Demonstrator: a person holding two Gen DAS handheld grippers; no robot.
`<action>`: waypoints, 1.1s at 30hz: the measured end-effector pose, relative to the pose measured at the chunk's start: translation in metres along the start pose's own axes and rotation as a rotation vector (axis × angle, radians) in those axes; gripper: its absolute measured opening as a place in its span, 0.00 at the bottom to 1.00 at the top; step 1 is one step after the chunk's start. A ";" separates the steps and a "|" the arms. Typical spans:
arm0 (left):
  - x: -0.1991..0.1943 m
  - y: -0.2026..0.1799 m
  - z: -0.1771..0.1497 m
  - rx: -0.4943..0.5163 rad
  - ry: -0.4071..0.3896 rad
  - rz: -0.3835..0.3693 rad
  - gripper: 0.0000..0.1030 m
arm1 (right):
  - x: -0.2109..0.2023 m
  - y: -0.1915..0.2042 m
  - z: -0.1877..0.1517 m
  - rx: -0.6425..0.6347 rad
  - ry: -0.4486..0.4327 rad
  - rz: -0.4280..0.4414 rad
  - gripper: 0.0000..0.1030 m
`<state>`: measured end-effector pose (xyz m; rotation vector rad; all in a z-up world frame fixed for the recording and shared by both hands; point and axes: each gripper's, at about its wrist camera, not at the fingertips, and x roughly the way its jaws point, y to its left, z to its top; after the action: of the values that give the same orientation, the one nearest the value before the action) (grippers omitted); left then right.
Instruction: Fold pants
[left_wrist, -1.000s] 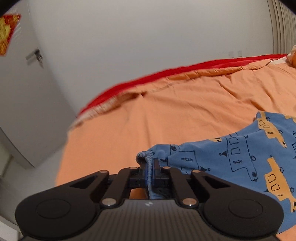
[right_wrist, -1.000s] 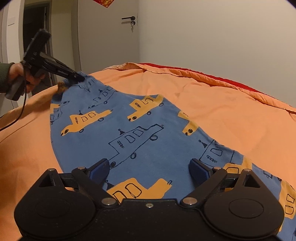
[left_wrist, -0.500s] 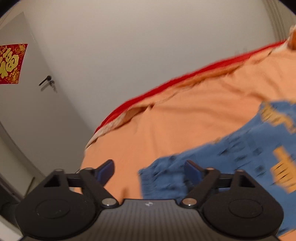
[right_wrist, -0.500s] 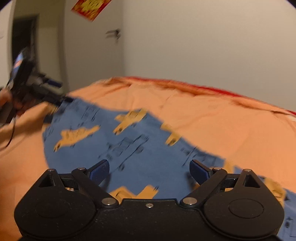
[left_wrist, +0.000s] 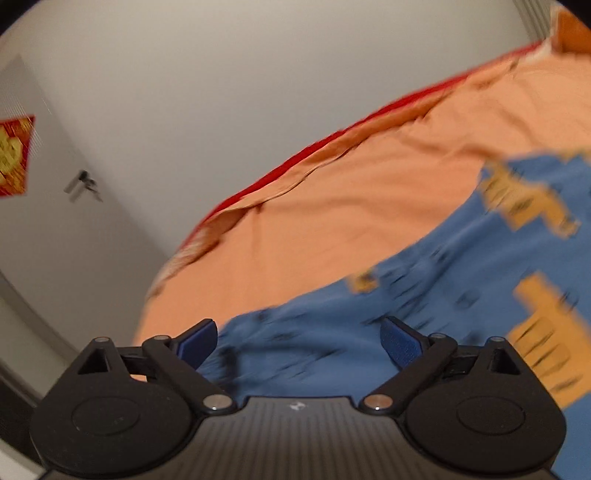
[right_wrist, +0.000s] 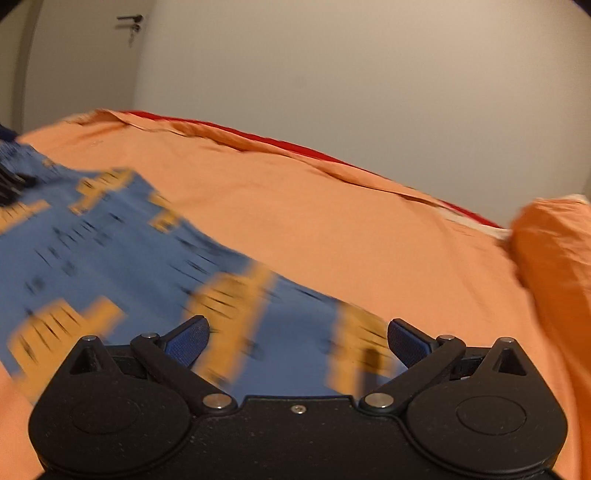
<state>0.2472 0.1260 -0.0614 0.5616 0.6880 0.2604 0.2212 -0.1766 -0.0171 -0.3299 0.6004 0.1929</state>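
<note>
Left wrist view: the left gripper (left_wrist: 299, 334) hangs with fingers (left_wrist: 195, 338) spread and grasping nothing, above the blue pants (left_wrist: 424, 280) lying flat on the orange bed (left_wrist: 351, 206). No fold shows here, so the folding looks barely begun (motion blur smears the print).

Right wrist view: the right gripper (right_wrist: 297, 338) is likewise released over the pants (right_wrist: 122, 258); their near edge is hidden behind the gripper body.
</note>
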 end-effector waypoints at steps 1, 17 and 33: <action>-0.002 0.006 -0.004 0.004 0.009 0.018 0.95 | -0.004 -0.013 -0.007 0.008 0.003 -0.014 0.99; -0.031 -0.039 0.039 0.030 0.174 0.136 0.99 | -0.061 -0.107 -0.075 0.201 0.021 -0.148 0.99; -0.123 -0.278 0.249 0.148 -0.099 -0.818 1.00 | -0.099 -0.165 -0.127 0.809 0.062 0.262 0.84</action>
<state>0.3320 -0.2519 0.0034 0.3899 0.7894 -0.5816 0.1197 -0.3840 -0.0169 0.5291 0.7324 0.1756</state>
